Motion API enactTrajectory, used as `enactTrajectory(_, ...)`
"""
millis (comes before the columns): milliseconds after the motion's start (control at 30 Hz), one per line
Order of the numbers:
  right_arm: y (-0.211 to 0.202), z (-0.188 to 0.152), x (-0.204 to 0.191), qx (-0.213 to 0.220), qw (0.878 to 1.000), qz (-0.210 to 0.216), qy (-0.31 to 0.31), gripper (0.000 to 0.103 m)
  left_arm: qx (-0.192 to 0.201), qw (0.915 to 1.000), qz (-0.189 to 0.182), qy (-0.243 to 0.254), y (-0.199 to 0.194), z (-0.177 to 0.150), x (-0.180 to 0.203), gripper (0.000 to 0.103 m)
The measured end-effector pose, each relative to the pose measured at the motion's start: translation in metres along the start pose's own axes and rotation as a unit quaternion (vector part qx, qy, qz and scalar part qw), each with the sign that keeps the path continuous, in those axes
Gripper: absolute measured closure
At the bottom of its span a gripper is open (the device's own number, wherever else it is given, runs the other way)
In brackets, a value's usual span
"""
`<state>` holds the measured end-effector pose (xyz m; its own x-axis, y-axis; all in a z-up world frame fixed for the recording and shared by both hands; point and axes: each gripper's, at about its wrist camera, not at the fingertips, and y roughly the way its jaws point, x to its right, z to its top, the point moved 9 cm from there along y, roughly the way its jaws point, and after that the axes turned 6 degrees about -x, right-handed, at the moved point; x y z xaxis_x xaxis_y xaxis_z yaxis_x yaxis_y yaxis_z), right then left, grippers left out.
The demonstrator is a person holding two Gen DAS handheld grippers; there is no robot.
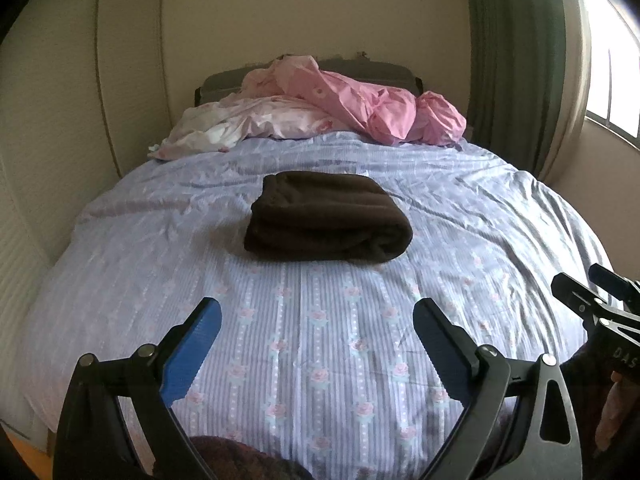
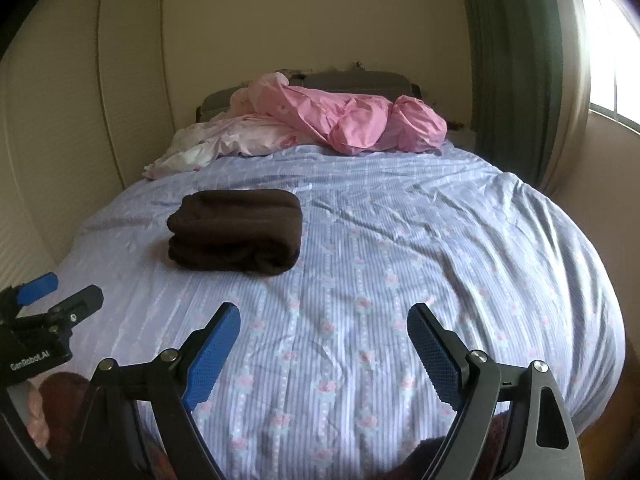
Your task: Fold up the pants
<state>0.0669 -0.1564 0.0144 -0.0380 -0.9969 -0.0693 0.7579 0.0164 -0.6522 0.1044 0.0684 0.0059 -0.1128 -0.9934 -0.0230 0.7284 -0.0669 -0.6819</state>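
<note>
Both grippers spread wide and empty above the bed, folded pants lying beyond them.

The left gripper (image 1: 316, 320) and right gripper (image 2: 322, 326) show ribbed blue pads on black linkages, bases cut off at the lower frame edge. The dark brown pants (image 1: 326, 218), a thick, soft, rounded bundle, sit mid-frame, well apart from both, on the wrinkled lavender floral bedspread (image 1: 340, 360). Crumpled pink bedding (image 1: 360, 104) partly hides the grey headboard (image 1: 364, 66) at upper centre.
</note>
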Motion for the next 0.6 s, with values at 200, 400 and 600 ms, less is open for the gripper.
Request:
enactTrajectory(200,-0.006,-0.002,-0.001,0.008,1.0,-0.004,-0.004,0.017,0.001,1.0,0.006,0.006,-0.003,-0.003,0.002,0.005)
enactTrajectory(400,-0.014,-0.001,-0.001,0.016,1.0,-0.008,-0.01,0.017,-0.005,0.9999,0.011,0.009,-0.005,-0.005,0.002,0.005)
enactTrajectory(600,-0.018,0.0,-0.003,0.019,1.0,-0.008,-0.016,0.017,-0.003,0.9999,0.011,0.008,-0.008,-0.005,0.002,0.005)
